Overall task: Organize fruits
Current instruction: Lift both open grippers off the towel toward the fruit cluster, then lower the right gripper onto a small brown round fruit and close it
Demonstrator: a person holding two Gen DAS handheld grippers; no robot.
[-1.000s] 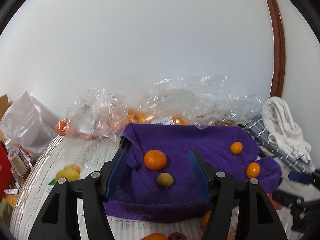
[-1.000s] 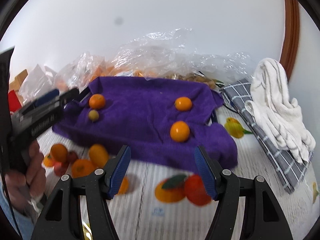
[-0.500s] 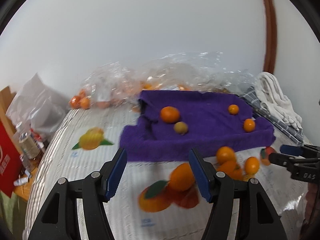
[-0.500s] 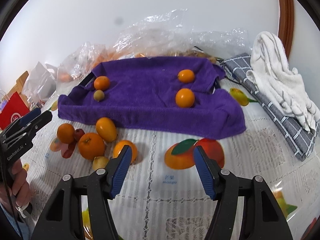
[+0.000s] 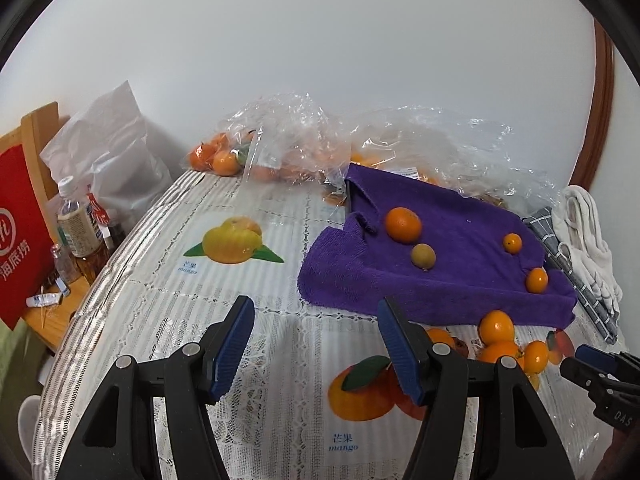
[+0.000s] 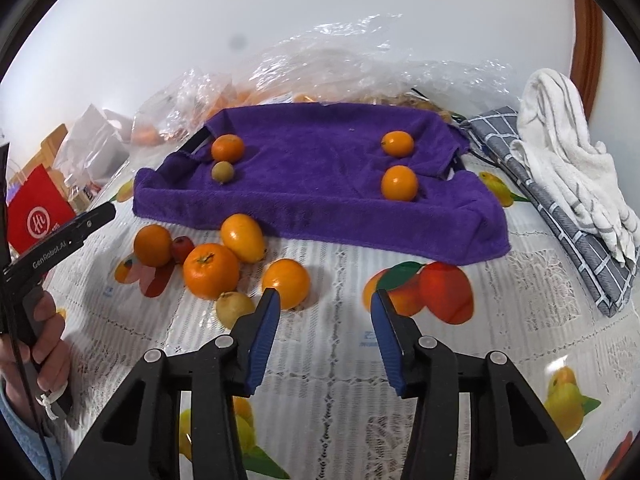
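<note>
Here the right tongs (image 6: 323, 312) hover low over the desk (image 6: 500, 320), jaws closing with nothing between them, an orange (image 6: 286, 283) just beyond the left blade. Beside it sits a loose cluster: a larger mandarin (image 6: 211, 270), an oval orange fruit (image 6: 243, 237), a small red fruit (image 6: 182, 249) and a pale yellow one (image 6: 234, 309). Four more fruits rest on the purple towel (image 6: 320, 176). The left tongs (image 5: 316, 340) hang released and empty above the fruit-printed tablecloth (image 5: 224, 248).

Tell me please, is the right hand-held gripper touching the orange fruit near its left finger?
Apart. In the right wrist view the closing right hand-held gripper has only tablecloth between its fingers; the orange fruit sits beyond the left fingertip, unpressed.
</note>
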